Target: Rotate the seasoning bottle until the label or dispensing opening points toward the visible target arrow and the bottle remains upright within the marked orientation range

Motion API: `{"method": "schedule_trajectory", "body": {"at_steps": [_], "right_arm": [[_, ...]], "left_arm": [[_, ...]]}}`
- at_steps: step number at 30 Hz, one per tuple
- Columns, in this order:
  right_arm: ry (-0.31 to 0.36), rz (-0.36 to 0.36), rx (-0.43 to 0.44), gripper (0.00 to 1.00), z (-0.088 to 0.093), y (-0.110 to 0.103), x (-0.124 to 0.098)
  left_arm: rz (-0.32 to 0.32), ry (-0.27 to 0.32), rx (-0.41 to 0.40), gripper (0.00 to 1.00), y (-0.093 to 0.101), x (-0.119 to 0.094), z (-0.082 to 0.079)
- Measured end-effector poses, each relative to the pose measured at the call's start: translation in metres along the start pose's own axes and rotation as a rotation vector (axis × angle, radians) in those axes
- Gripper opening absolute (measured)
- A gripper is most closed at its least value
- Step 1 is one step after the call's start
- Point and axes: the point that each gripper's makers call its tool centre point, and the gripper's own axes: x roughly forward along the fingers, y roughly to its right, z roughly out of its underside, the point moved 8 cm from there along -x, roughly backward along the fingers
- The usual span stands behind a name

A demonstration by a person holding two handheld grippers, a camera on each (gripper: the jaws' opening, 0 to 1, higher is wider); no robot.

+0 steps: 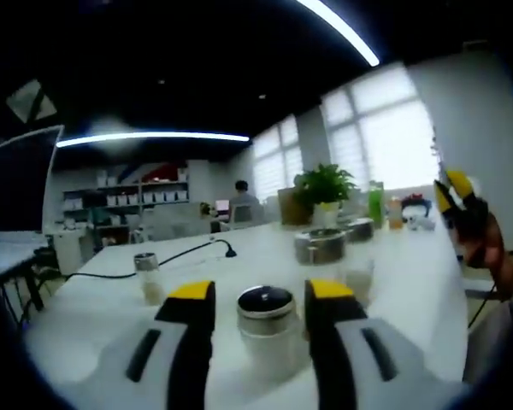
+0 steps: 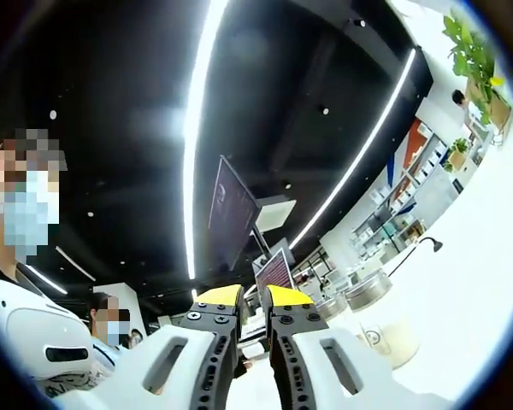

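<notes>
**Bottle between my left jaws, right tool raised**

Between my left gripper's (image 1: 261,295) yellow-tipped jaws stands the seasoning bottle (image 1: 266,329), upright on the white table (image 1: 410,282), its dark cap facing the camera. The jaws sit wide apart, flanking the bottle; whether they touch it I cannot tell. Beyond it I see a second small jar (image 1: 147,273) to the left, a metal-lidded jar (image 1: 321,246) farther back, and a black cable (image 1: 167,256) trailing across the tabletop, with bare table around the bottle. My right gripper (image 2: 252,299) (tilted up toward the ceiling lights) has its jaws nearly together with nothing between them; its view catches lidded jars (image 2: 385,320) beside it.
</notes>
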Motion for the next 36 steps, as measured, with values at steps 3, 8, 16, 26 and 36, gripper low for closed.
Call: {"method": "schedule_trajectory", "body": {"at_steps": [3,8,16,26,36], "right_arm": [[0.0,0.004,0.004,0.08,0.0,0.001,-0.001],[0.003,0.01,0.001,0.08,-0.001,0.002,-0.001],[0.003,0.007,0.008,0.08,0.0,0.001,-0.001],[-0.005,-0.012,0.013,0.05,0.002,-0.003,-0.001],[-0.025,-0.05,0.0,0.05,0.004,-0.016,0.004]], "left_arm": [[-0.031,-0.007,-0.001,0.44,-0.002,0.001,0.004],[-0.028,-0.001,-0.002,0.43,0.0,0.002,0.005],[0.045,-0.021,-0.059,0.31,0.003,0.008,0.008],[0.107,-0.036,-0.029,0.31,0.001,0.009,0.006],[0.159,-0.026,-0.034,0.3,0.002,0.008,0.004]]}}
